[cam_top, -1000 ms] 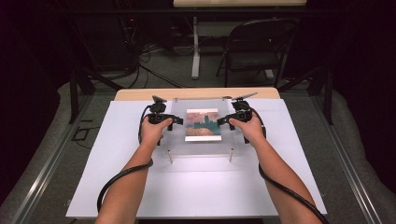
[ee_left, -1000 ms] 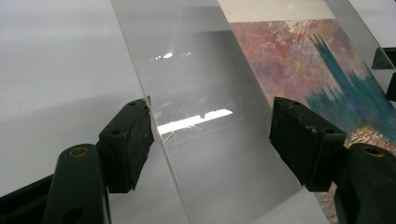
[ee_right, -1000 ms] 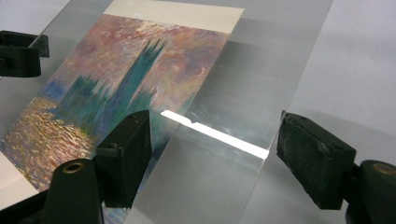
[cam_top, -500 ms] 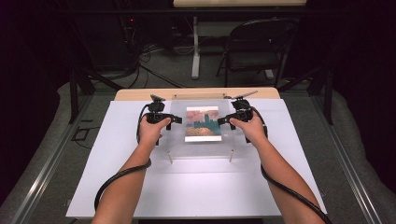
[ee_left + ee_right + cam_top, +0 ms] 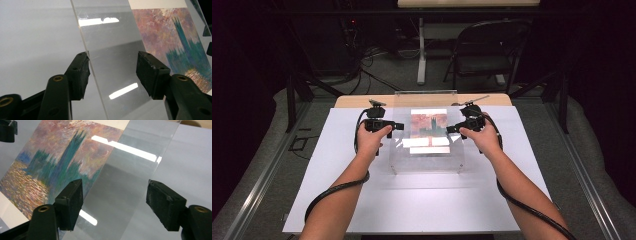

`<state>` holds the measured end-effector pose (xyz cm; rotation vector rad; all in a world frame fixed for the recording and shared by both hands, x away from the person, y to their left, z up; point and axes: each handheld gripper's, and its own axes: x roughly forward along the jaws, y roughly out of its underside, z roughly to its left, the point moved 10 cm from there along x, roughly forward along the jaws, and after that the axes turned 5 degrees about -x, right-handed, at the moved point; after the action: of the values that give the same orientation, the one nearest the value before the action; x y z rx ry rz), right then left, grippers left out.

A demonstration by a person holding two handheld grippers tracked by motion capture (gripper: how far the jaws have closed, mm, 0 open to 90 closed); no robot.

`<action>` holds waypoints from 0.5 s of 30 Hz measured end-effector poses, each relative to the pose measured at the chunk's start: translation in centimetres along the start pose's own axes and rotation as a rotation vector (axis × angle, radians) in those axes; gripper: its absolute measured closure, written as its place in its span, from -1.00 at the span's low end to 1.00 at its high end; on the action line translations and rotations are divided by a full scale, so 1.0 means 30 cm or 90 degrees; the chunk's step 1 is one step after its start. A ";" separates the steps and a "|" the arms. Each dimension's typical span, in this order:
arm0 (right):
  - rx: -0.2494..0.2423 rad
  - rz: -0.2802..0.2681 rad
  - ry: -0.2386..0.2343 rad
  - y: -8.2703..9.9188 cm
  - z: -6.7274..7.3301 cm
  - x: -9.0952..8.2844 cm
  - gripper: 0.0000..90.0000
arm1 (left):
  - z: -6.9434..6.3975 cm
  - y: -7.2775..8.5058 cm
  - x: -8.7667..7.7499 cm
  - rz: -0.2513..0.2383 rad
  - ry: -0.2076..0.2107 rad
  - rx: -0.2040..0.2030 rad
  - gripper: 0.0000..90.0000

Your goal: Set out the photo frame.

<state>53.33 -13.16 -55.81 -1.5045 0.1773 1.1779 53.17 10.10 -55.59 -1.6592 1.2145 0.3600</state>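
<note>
A white desk [image 5: 362, 200] filled the middle of the high view, with a strip of bare wood along its far edge and a dark folding chair [image 5: 487, 50] standing well beyond it. Over the desk's centre sat a clear acrylic cover [image 5: 427, 160], a box-like shell with see-through walls, and beneath its top lay a painted print [image 5: 428, 123] of blue-green towers against a pink and orange sky over glittering water.

The person's forearms came in from the near edge, one on each side of the cover. The left tongs [image 5: 398, 126] pointed inward at the cover's left wall; in the left gripper view [image 5: 112, 66] the jaws stood apart and had just been closing, one pad touching the wall's edge, the other off the plastic. The right tongs [image 5: 451, 129] met the cover's right wall. In the right gripper view [image 5: 113, 200] the jaws had also just been narrowing slightly, but stood wide on either side of the clear wall, neither pad pressing it.
</note>
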 end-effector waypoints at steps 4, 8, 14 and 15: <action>-0.018 -0.010 0.008 -0.002 0.011 -0.032 -0.28 | -0.010 0.001 -0.024 -0.009 0.003 0.010 0.06; -0.038 -0.013 0.017 -0.002 0.023 -0.056 -0.27 | -0.021 0.003 -0.044 -0.015 0.000 0.015 0.09; -0.055 -0.007 0.031 0.001 0.039 -0.088 -0.23 | -0.039 0.006 -0.068 -0.010 -0.012 0.034 0.10; -0.055 -0.007 0.031 0.001 0.039 -0.088 -0.23 | -0.041 0.006 -0.072 -0.010 -0.012 0.038 0.10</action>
<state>51.37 -13.49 -53.71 -1.6083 0.1522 1.1529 51.68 10.24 -53.61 -1.6089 1.1867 0.3261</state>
